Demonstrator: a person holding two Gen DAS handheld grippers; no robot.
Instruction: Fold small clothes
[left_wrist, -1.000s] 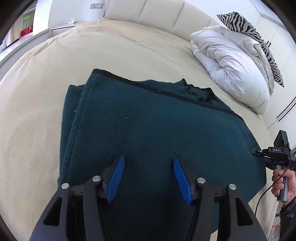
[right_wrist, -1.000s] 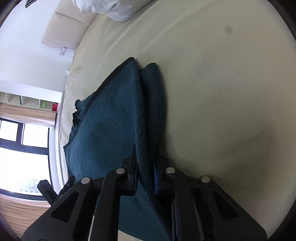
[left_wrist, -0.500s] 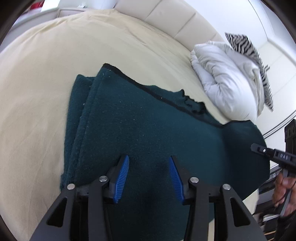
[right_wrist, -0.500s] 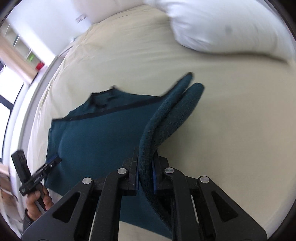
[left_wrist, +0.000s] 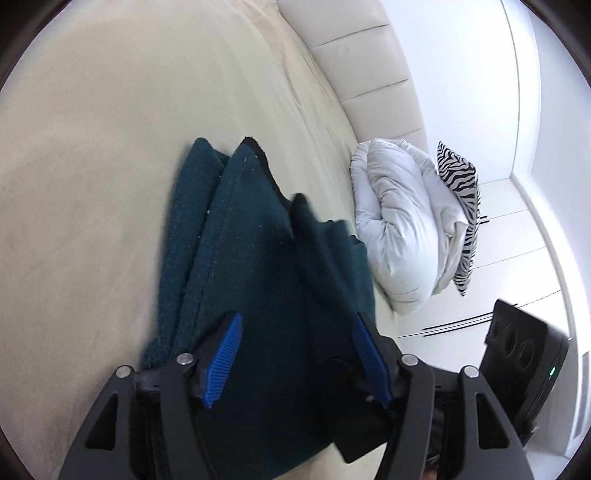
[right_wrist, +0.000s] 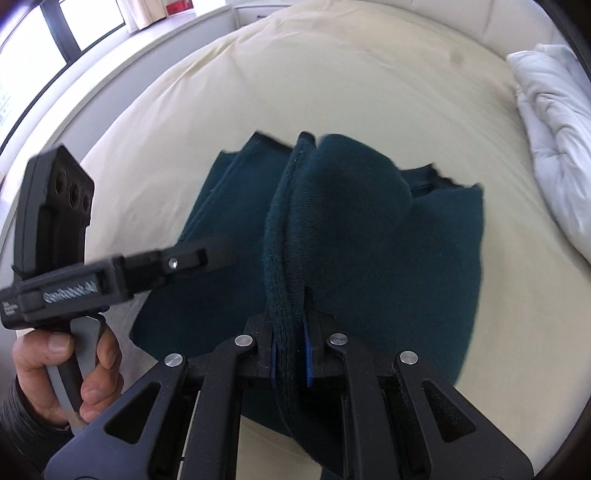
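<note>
A dark teal knitted garment (left_wrist: 258, 266) lies on the cream bed (left_wrist: 110, 147). My left gripper (left_wrist: 295, 354) hovers over its near part with the blue pads wide apart, holding nothing. My right gripper (right_wrist: 290, 354) is shut on a thick folded edge of the garment (right_wrist: 332, 221) and holds it lifted above the flat part, curling it over. The left gripper also shows in the right wrist view (right_wrist: 218, 254), to the left over the garment, held by a hand.
A folded white duvet (left_wrist: 402, 229) and a zebra-striped pillow (left_wrist: 461, 199) lie at the head of the bed. The padded cream headboard (left_wrist: 369, 66) stands behind. Windows (right_wrist: 55, 37) are on the far side.
My right gripper has lifted the garment's edge and swung it over toward the middle. My left gripper has turned toward the duvet and stayed open.
</note>
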